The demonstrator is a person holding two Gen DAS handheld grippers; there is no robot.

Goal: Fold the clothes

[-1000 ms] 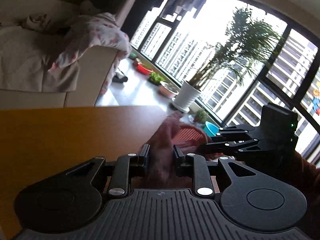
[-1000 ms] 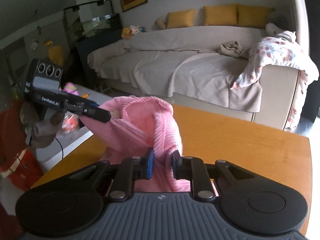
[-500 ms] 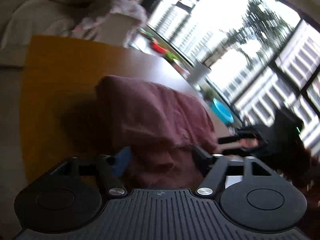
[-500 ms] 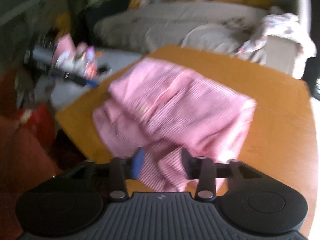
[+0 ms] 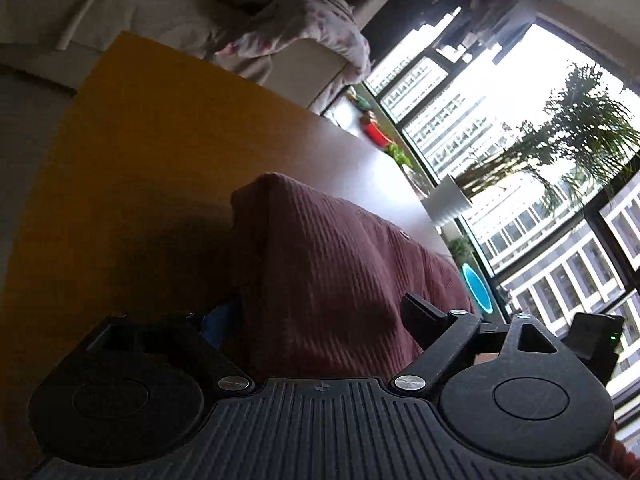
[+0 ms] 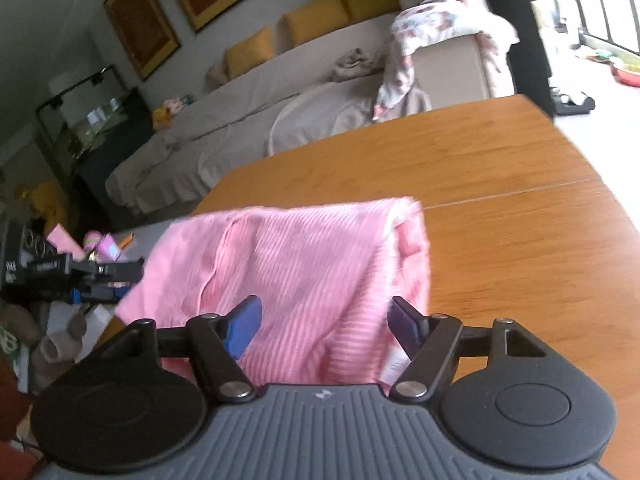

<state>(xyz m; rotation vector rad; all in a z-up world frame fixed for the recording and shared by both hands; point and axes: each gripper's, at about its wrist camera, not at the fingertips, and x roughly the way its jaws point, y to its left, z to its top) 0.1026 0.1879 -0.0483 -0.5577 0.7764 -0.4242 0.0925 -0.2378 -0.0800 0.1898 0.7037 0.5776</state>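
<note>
— Sunlight floods through the big window (image 5: 500, 128) past the potted palm (image 5: 560, 152), and the orange wooden table (image 6: 500, 184) takes up most of the room's middle. What's lying on it?

— One pink ribbed garment (image 6: 304, 264), bunched into a loose folded heap. It sits straight ahead of the right claw (image 6: 324, 322), and its near edge runs in between that claw's fingers.

— Is the right claw gripping it?

— No. The blue pad (image 6: 244, 328) on one side and the dark pad on the other stand apart from the cloth, with the fabric lying slack between them. The jaws are closing a little at this moment, but they press on nothing.

— And the left claw (image 5: 320, 316)?

— Same story from the other side. Its fingers stand wide, the garment looks dark maroon in the shade there, and it mounds up between and beyond them. Those jaws are closing slightly too, and I see no pinch on the cloth.

— Where are the two claws relative to each other?

— Each one shows at the far edge of the other's view, on opposite sides of the heap.

— Anything behind?

— Beyond the table's far edge stands a beige sofa (image 6: 248, 120) with yellow cushions (image 6: 316, 16) and a flowery blanket (image 6: 432, 28) draped over its arm.
</note>
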